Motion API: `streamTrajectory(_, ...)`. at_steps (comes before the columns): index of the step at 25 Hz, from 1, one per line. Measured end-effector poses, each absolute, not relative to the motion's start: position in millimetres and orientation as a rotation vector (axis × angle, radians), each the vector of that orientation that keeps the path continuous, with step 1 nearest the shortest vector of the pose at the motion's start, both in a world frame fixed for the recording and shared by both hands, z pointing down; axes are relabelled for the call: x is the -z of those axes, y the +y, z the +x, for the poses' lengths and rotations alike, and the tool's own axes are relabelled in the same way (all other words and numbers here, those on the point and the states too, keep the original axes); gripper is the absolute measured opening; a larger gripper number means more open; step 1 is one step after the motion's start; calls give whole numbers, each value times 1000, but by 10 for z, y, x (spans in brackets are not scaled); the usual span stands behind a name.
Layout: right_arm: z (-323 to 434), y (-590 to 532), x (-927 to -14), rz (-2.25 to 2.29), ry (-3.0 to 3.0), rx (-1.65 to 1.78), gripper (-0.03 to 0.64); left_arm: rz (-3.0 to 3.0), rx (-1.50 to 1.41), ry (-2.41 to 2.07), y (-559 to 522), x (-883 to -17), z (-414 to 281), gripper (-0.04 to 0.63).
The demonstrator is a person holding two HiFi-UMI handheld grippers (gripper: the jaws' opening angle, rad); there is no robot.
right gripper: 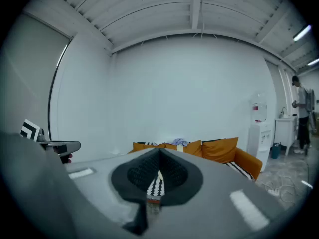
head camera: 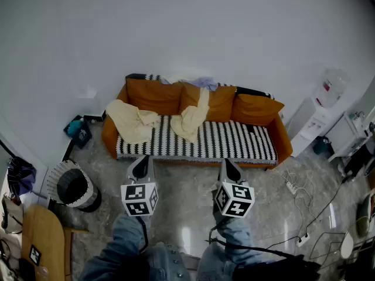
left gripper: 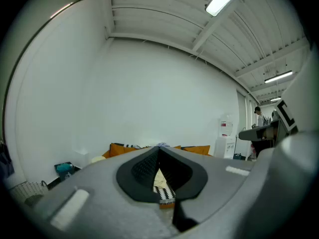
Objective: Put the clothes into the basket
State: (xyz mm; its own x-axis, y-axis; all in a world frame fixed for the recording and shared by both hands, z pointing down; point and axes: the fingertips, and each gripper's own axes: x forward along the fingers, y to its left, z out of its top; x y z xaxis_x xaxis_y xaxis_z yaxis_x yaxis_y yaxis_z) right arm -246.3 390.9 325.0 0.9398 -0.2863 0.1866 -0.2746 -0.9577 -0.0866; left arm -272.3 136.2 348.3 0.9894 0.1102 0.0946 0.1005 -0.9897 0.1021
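Observation:
Two cream garments lie on the orange sofa [head camera: 258, 110] with its striped cover: one [head camera: 133, 120] over the left end, one [head camera: 191, 118] draped down from the backrest at the middle. A lavender garment [head camera: 203, 82] sits on top of the backrest. The white ribbed basket [head camera: 72, 185] stands on the floor at the left, apart from the sofa. My left gripper [head camera: 140, 161] and right gripper [head camera: 229, 165] hover side by side over the floor in front of the sofa, pointing at it. Both are shut with nothing in them, as the left gripper [left gripper: 159, 150] and right gripper [right gripper: 159, 153] show in their own views.
A water dispenser [head camera: 327, 93] stands right of the sofa. A power strip with cables [head camera: 294, 189] lies on the floor at the right. A blue bag [head camera: 78, 128] sits by the wall, a wooden seat [head camera: 42, 239] at the lower left. A person [right gripper: 301, 114] stands far right.

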Motion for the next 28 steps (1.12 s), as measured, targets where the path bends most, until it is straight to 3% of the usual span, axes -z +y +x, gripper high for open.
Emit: streamTrajectory(28,-2162,3592,-3584,-2983,346,373,3,3014,-199,210,1010,-3751,-2388,2)
